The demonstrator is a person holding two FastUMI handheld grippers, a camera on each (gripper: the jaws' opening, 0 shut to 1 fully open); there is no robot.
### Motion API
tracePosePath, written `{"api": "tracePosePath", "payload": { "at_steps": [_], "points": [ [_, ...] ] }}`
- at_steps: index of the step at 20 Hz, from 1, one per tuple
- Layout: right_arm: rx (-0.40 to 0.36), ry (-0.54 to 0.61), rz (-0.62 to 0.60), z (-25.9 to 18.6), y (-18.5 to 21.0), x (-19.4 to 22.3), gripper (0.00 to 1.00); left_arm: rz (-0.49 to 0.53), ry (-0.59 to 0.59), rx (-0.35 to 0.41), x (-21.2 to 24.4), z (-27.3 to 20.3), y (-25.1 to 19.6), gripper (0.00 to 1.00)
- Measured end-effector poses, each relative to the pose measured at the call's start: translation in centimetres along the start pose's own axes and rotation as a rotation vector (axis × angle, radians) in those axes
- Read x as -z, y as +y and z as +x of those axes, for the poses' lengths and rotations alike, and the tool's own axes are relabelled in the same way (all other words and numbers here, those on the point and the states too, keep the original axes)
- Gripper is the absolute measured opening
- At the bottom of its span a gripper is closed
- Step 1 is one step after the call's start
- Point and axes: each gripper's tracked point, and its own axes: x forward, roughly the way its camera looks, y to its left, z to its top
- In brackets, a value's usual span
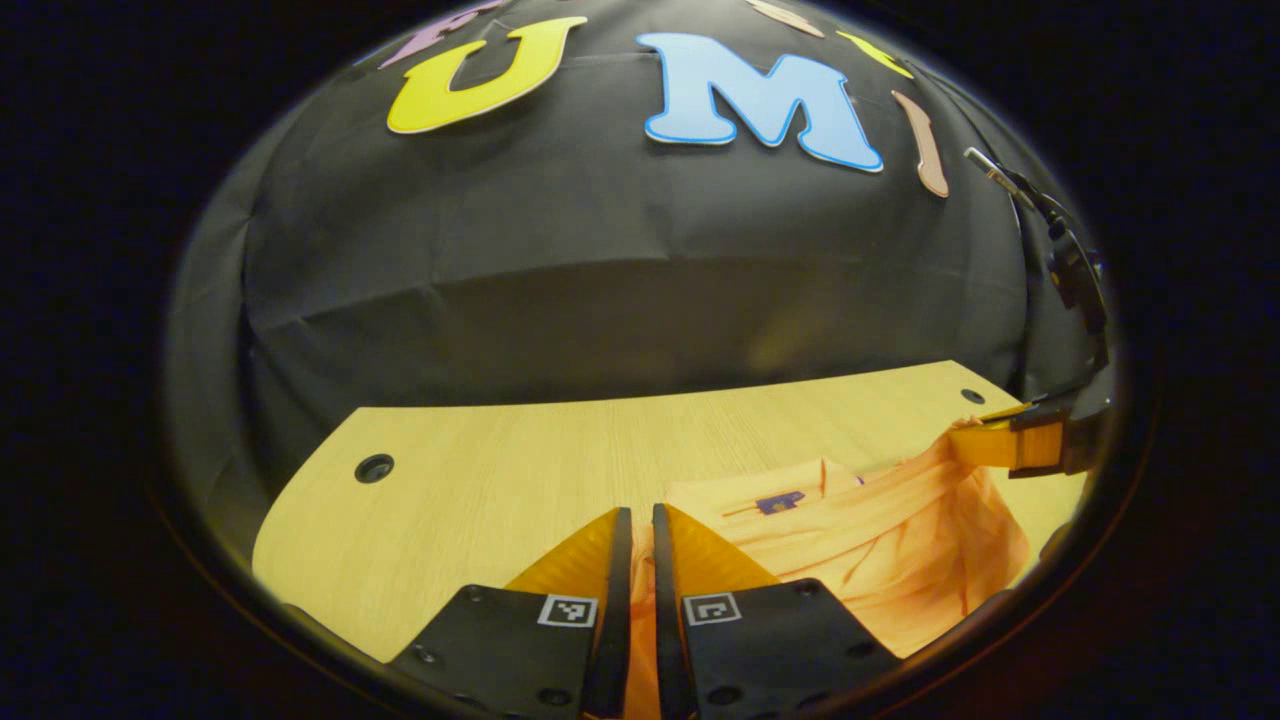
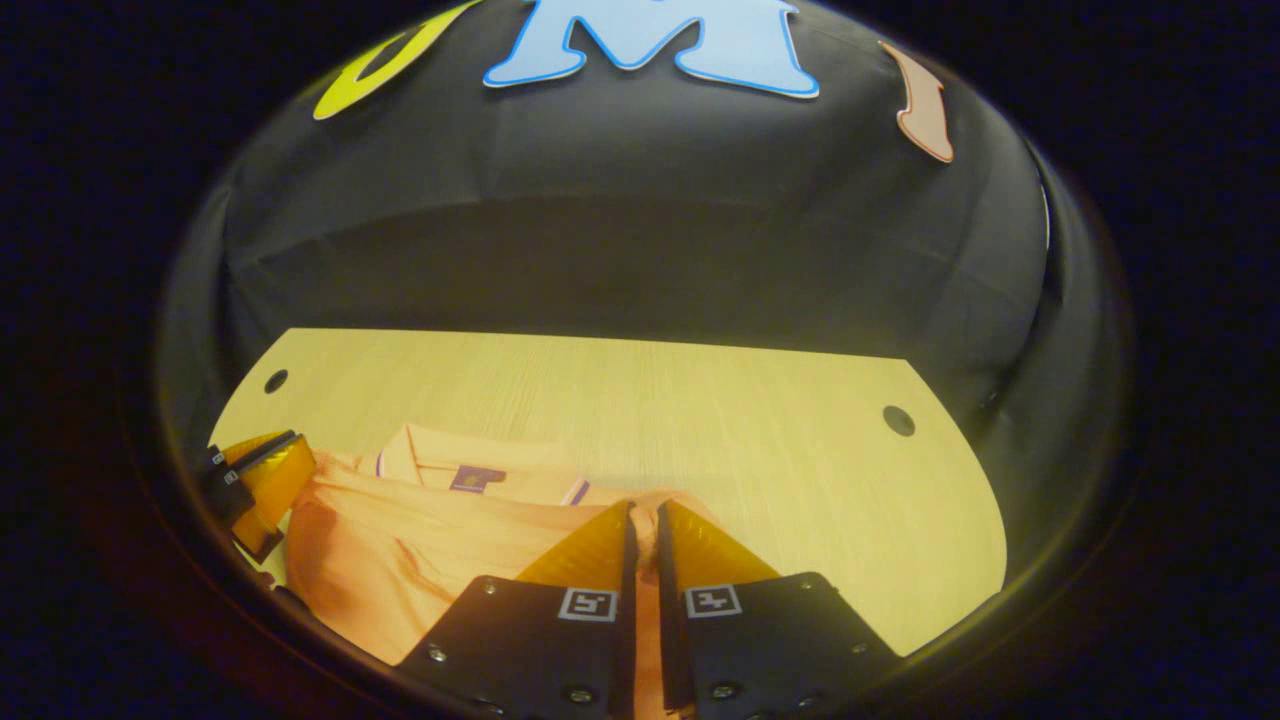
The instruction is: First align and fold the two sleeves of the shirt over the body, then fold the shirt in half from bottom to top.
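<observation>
Orange shirt (image 1: 880, 560) hangs between your two grippers, left gripper (image 1: 641, 525) and right gripper (image 2: 645, 520) each clamped on cloth, collar toward the table's (image 2: 700, 400) far edge.

A light wooden table (image 1: 480, 470) with a fine straight grain and rounded corners stands against a black cloth wall (image 1: 600, 270). The cloth hangs in creases and folds. Round dark holes (image 1: 374, 467) sit near the tabletop's far corners. The lighting is dim and warm.
</observation>
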Motion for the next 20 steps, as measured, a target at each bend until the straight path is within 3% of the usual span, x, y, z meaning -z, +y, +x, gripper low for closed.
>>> {"api": "tracePosePath", "payload": {
  "at_steps": [3,4,5,7,8,9,10,14,15,20],
  "points": [
    [0.000,-0.007,-0.040,-0.6,0.1,0.0,0.16,-0.004,0.008,0.002,0.1,-0.6,-0.1,0.17],
    [-0.004,-0.012,-0.055,-0.9,0.3,-0.1,0.21,-0.005,0.011,-0.003,-0.2,-0.8,0.0,0.22],
    [-0.007,-0.017,-0.068,-1.3,0.3,-0.1,0.30,-0.011,0.012,-0.002,-0.4,-1.2,-0.1,0.35],
    [-0.020,-0.033,-0.081,-2.0,0.6,-0.3,0.45,-0.021,0.014,-0.013,-0.7,-2.4,0.1,0.41],
    [-0.030,-0.039,-0.082,-2.6,0.6,-0.4,0.59,-0.023,0.013,-0.019,-1.2,-2.9,0.2,0.43],
    [-0.037,-0.049,-0.082,-3.2,0.7,-0.5,0.63,-0.027,0.008,-0.029,-1.6,-3.4,0.4,0.53],
    [-0.041,-0.059,-0.080,-3.7,0.6,-0.7,0.77,-0.030,0.001,-0.037,-2.2,-4.1,0.6,0.63],
    [-0.049,-0.118,-0.066,-6.8,-0.1,-2.0,0.96,-0.033,-0.027,-0.061,-4.1,-6.7,0.6,0.65],
    [-0.057,-0.135,-0.056,-7.7,-0.3,-2.3,0.96,-0.037,-0.037,-0.068,-4.7,-7.4,0.6,0.72],
    [-0.065,-0.228,-0.051,-13.1,-2.2,-3.9,0.95,-0.057,-0.076,-0.073,-6.6,-11.5,-0.8,0.79]
  ]
}}
